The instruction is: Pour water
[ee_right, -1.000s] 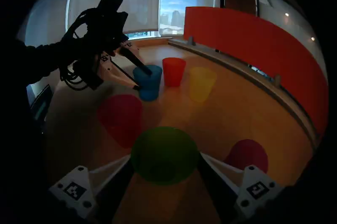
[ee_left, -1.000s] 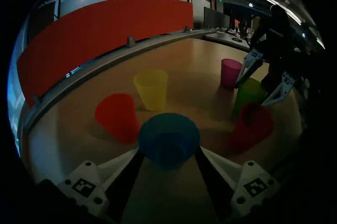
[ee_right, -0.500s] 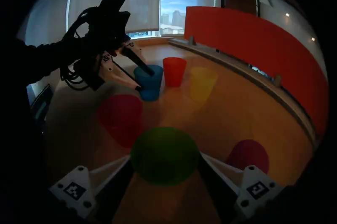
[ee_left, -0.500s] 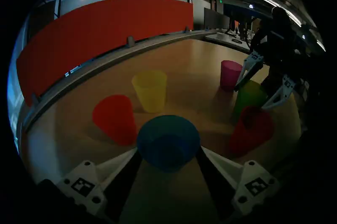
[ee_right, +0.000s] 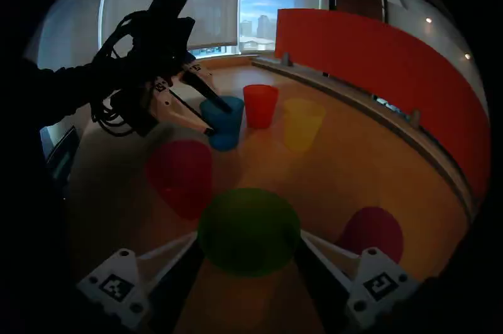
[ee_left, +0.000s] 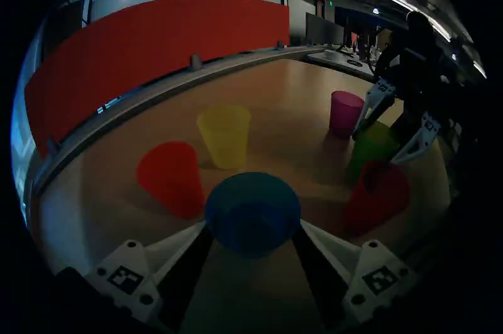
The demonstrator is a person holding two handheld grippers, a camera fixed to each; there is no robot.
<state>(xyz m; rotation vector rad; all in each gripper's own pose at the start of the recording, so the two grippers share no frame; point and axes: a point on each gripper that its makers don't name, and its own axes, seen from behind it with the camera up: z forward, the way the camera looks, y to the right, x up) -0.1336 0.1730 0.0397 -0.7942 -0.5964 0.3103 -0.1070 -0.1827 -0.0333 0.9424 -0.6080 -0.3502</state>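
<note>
Blue cup (ee_left: 251,211): smooth translucent plastic. Green cup (ee_right: 247,230): same plastic. Tabletop (ee_left: 283,95): glossy wood-look finish.

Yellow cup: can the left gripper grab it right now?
Probably not. The left gripper is shut on the blue cup, so it is occupied. The way ahead to the yellow cup looks open otherwise.

The left gripper view sits low over the tabletop (ee_left: 283,95), close behind the blue cup (ee_left: 251,208) in the left tool (ee_left: 251,226), facing along the red partition (ee_left: 157,38), which runs on its left. The right gripper view sits equally low behind the green cup (ee_right: 248,224) in the right tool (ee_right: 249,234), facing the opposite way, the partition on its right. Both share the cups (ee_left: 224,136) standing beside the partition and each other's tool.
</note>
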